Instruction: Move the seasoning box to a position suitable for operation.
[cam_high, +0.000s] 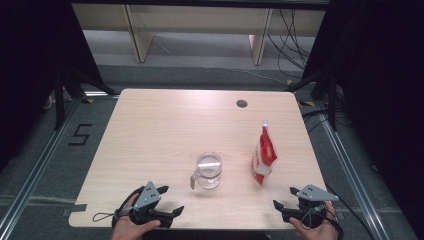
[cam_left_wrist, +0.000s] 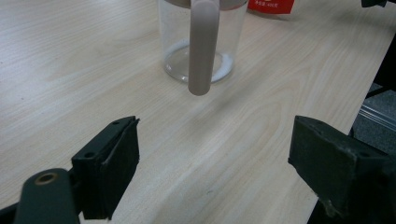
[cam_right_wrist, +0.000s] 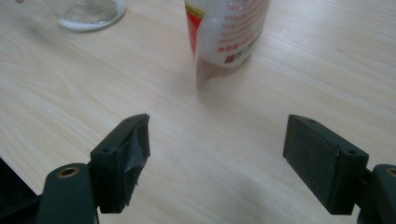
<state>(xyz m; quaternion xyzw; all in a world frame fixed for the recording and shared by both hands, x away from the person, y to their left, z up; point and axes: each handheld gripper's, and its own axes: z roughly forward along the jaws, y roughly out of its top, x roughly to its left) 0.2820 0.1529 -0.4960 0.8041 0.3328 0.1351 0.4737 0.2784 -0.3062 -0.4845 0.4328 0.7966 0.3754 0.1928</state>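
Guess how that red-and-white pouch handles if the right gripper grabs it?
The red-and-white stand-up pouch looks soft-walled, so it likely dents under the pads. Tall on a narrow base, it would probably tip if nudged high. Its glossy film may be slippery.

A lab or test bay, by the look of it: a plain wooden bench (cam_high: 150, 135) stands alone between black curtains (cam_high: 30, 60), with floor rails (cam_high: 40, 160), a taped number 5 (cam_high: 80, 135) and loose cables (cam_high: 290, 35) beyond its far edge.
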